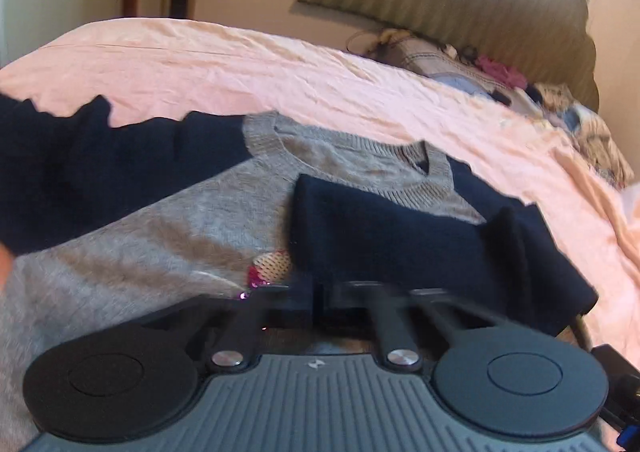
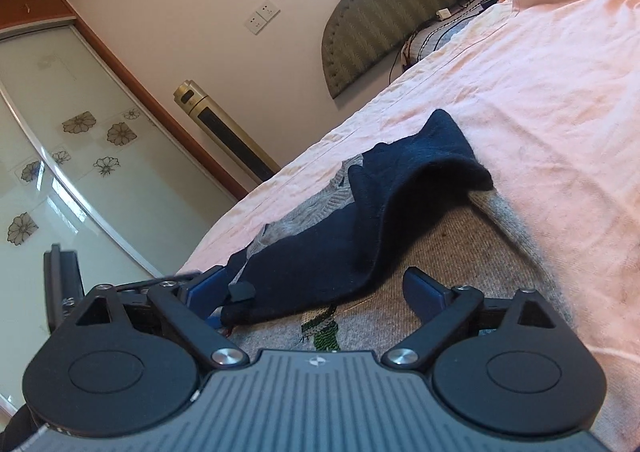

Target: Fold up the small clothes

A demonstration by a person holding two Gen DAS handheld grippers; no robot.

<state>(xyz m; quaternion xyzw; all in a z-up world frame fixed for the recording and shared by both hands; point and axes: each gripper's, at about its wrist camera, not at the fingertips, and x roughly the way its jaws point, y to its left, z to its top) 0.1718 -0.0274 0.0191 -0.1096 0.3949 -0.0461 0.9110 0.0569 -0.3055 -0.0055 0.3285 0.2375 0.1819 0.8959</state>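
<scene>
A small grey knit sweater [image 1: 168, 228] with navy sleeves lies face up on the pink bed sheet [image 1: 240, 68]. Its right navy sleeve [image 1: 400, 244] is folded across the chest; the left sleeve [image 1: 80, 168] lies spread out. My left gripper [image 1: 318, 302] is shut, its jaws together at the edge of the folded navy sleeve, apparently pinching it. In the right wrist view the same sweater [image 2: 460, 276] and folded sleeve [image 2: 360, 220] lie just ahead. My right gripper [image 2: 316, 288] is open, its blue fingers [image 2: 424, 288] spread above the sweater, holding nothing.
A padded olive headboard [image 1: 460, 4] stands at the far end of the bed. A pile of loose clothes [image 1: 500, 72] and cables lies by it. A sliding glass wardrobe [image 2: 60, 156] and a tall gold tower fan [image 2: 224, 132] stand beside the bed.
</scene>
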